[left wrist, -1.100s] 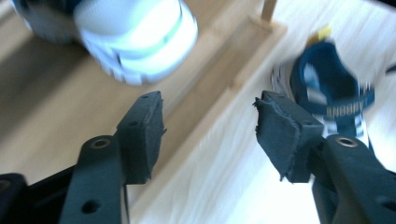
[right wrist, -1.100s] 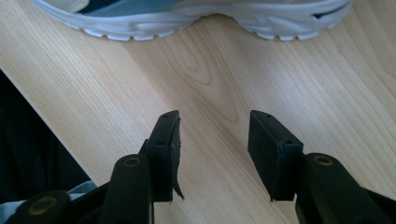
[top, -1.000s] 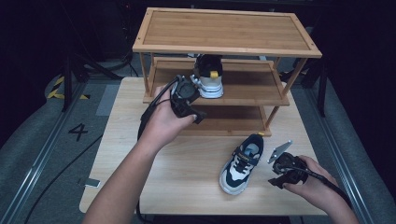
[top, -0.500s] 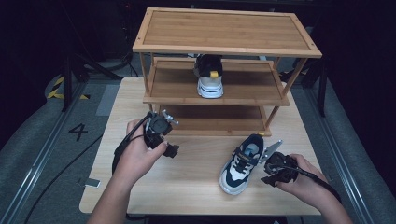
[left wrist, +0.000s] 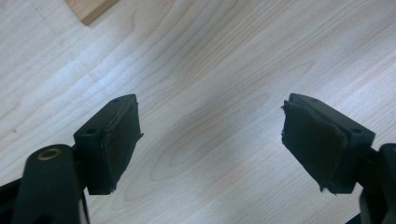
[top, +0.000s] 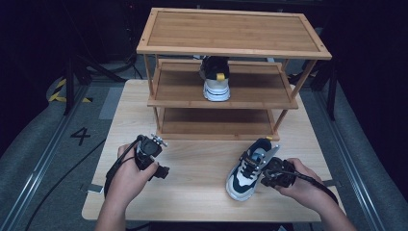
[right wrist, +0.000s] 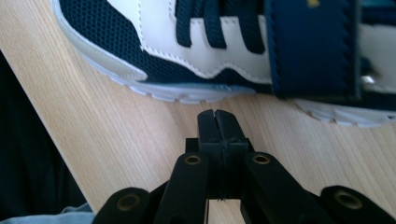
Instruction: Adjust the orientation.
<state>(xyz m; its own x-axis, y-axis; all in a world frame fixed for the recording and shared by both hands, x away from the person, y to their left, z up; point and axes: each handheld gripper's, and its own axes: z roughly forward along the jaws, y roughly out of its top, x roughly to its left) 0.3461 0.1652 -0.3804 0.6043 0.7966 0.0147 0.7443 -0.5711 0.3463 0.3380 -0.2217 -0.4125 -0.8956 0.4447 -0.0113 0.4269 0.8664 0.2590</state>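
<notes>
high view, shoe: the navy-and-white sneaker [top: 248, 168] lies on the bench [top: 202, 192], just in front of the 3-tier rack [top: 231, 91], toe toward the person, heel toward the rack.
high view, long axis: it runs near to far, tilted a little to the right at the heel.
high view, right tool [top: 270, 169]: right up against the sneaker's right flank, the hand low behind it on the bench. This is the nearer hand by a long way.
high view, left tool [top: 154, 156]: well apart from the sneaker, out on the left of the bench, the hand low and the tool pointing down at bare wood.
high view, rack: 1 matching sneaker [top: 215, 79] sits on the middle shelf, heel toward the person.
left gripper view, left tool [left wrist: 210, 140]: jaws spread wide, nothing between them, just bench grain below.
right gripper view, right tool [right wrist: 218, 122]: jaws have just been closing and now meet pad to pad, gripping nothing.
right gripper view, sneaker [right wrist: 210, 46]: its side and white sole edge lie straight ahead of the tips, just beyond them, long axis crosswise to the tool.
</notes>
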